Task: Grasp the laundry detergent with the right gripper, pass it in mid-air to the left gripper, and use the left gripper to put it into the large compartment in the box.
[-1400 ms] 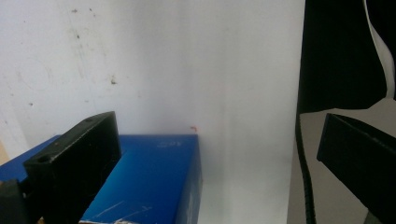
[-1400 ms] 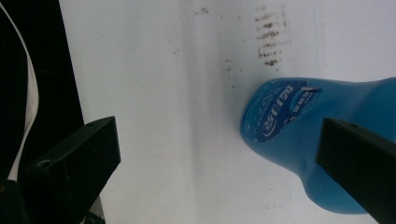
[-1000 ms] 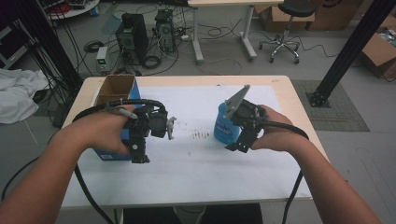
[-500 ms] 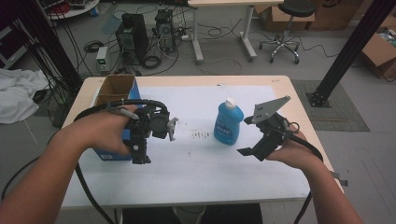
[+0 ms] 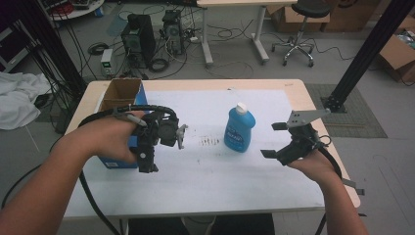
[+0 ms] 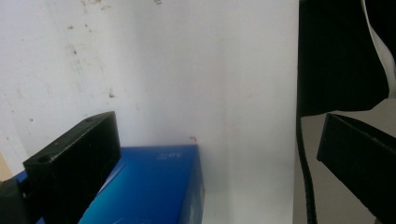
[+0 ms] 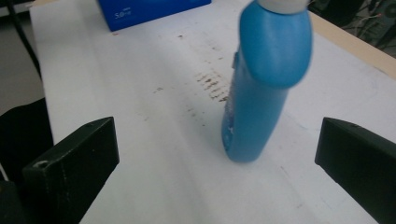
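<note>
High view: bottle [image 5: 239, 129] upright, cap up.

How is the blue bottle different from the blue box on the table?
The blue bottle is tall and rounded with a white cap; the blue box is low and square-edged with an open top showing brown cardboard inside. The bottle stands free mid-table; the box sits at the table's left edge beside the left hand-held gripper. Both are blue.

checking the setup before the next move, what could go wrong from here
1. The blue bottle stands upright and free on the white table cover, tall and narrow; the open right tool beside it could likely tip it if it swings in.
2. The left tool hangs open over the blue box and might bump it.
</note>
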A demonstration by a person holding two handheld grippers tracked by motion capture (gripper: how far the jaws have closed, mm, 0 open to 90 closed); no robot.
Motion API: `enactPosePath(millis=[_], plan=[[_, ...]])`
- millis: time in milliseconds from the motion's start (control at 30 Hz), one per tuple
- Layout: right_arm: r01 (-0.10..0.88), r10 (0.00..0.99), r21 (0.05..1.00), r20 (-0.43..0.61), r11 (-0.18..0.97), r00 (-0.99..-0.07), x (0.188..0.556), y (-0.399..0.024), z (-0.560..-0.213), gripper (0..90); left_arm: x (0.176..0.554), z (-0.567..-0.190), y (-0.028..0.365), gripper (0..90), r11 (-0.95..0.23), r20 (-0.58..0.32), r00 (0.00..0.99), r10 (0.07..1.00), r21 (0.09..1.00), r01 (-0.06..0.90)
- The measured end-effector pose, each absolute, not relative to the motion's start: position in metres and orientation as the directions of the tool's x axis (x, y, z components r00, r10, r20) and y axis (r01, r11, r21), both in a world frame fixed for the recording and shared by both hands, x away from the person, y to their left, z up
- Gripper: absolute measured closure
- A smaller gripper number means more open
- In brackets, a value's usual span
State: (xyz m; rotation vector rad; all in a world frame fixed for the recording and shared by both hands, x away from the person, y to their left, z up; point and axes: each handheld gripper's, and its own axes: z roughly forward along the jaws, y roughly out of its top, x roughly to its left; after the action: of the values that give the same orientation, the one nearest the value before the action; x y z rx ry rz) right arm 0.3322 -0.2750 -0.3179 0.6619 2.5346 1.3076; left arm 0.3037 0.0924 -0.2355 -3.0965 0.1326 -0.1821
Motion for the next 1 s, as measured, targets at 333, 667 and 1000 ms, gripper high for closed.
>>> enactPosePath(millis=[333,667,1000], plan=[[0.313,0.522,0.832,0.033,0.457,-0.852,0.352,-0.281,-0.347,0.0,0.302,-0.234,0.095,0.1,-0.996,0.119,0.989,-0.085,-0.041,-0.080],[0.313,0.519,0.846,0.052,0.431,-0.853,0.378,-0.262,-0.367,0.0,0.302,-0.234,0.098,0.1,-0.996,0.123,0.989,-0.084,-0.034,-0.080],[0.323,0.513,0.844,0.068,0.428,-0.856,0.394,-0.249,-0.381,0.0,0.299,-0.236,0.101,0.1,-0.996,0.123,0.989,-0.085,-0.029,-0.082]])
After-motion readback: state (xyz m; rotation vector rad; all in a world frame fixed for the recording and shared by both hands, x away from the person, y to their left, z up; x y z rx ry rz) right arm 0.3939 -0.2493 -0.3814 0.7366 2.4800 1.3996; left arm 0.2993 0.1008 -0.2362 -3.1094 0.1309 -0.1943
